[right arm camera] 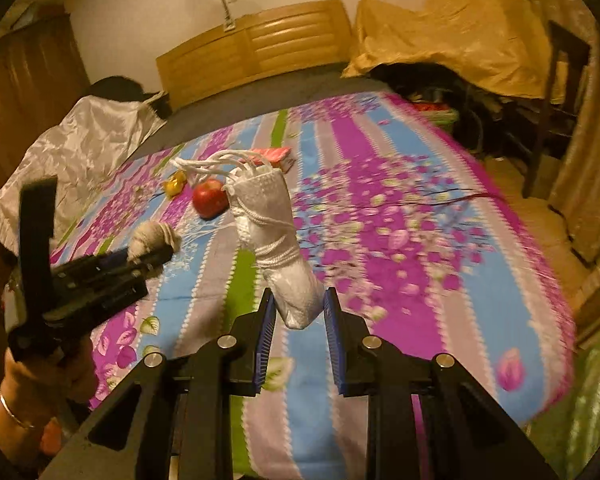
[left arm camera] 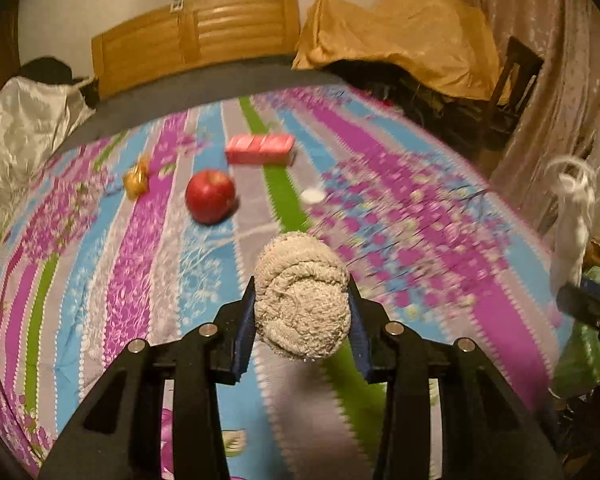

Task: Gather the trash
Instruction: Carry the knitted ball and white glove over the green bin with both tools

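Observation:
My left gripper [left arm camera: 302,300] is shut on a crumpled beige wad of tissue [left arm camera: 302,296], held above the striped bedspread [left arm camera: 420,208]. The right wrist view shows the same left gripper [right arm camera: 152,250] at the left with the wad [right arm camera: 150,238] in its tips and a hand below it. My right gripper [right arm camera: 300,312] is shut on the lower end of a white drawstring bag [right arm camera: 268,232], which stands up from the jaws with its cords loose at the top. That bag [left arm camera: 572,216] also hangs at the right edge of the left wrist view.
On the bedspread lie a red apple [left arm camera: 210,196], a yellow wrapper [left arm camera: 137,180], a pink pack [left arm camera: 260,149] and a small white disc [left arm camera: 312,196]. A wooden headboard [left arm camera: 196,40] stands behind. A dark chair [left arm camera: 512,80] and covered furniture [left arm camera: 400,32] are at the right.

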### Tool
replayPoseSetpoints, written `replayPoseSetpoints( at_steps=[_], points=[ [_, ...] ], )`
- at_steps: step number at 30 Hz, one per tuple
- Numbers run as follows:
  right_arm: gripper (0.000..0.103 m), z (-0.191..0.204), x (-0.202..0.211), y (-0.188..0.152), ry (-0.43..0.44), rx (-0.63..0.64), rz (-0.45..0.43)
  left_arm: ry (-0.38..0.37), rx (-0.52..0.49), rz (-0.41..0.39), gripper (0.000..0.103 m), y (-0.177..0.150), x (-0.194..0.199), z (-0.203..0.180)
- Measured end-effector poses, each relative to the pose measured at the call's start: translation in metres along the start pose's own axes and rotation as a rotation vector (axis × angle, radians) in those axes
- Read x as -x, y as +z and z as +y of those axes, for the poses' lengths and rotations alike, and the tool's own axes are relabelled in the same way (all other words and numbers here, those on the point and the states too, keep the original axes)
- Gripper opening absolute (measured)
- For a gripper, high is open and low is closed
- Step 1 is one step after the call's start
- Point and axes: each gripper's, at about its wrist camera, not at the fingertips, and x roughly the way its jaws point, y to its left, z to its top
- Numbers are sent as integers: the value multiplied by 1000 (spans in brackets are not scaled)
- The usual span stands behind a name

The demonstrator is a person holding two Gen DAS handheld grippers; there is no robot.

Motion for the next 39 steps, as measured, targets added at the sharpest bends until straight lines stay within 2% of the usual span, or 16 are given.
replayPoseSetpoints(
  at_steps=[7, 13, 18, 26, 31, 39],
  points=[
    [26, -40, 75, -11, -83, -68, -87, -30, -99, -73, 38, 18, 33, -63],
    [26, -93, 130, -16, -176, -154, -150, -91, -219, -141, 38, 32, 55, -134],
    [26, -142, 174, -24, -277, -229, -177, -176, -300, -169, 38, 45, 66, -197],
    [26, -233, 237, -57, -456, -394, -185, -367, -467, -108, 38, 45, 61, -303],
    [26, -294, 274, -90, -570, -508, -154, -482, -590, -51, 38, 38, 57, -369],
    [26, -362, 288, -141, -660, -667, -93, -605, -720, 47, 38, 15, 48, -452]
  ],
)
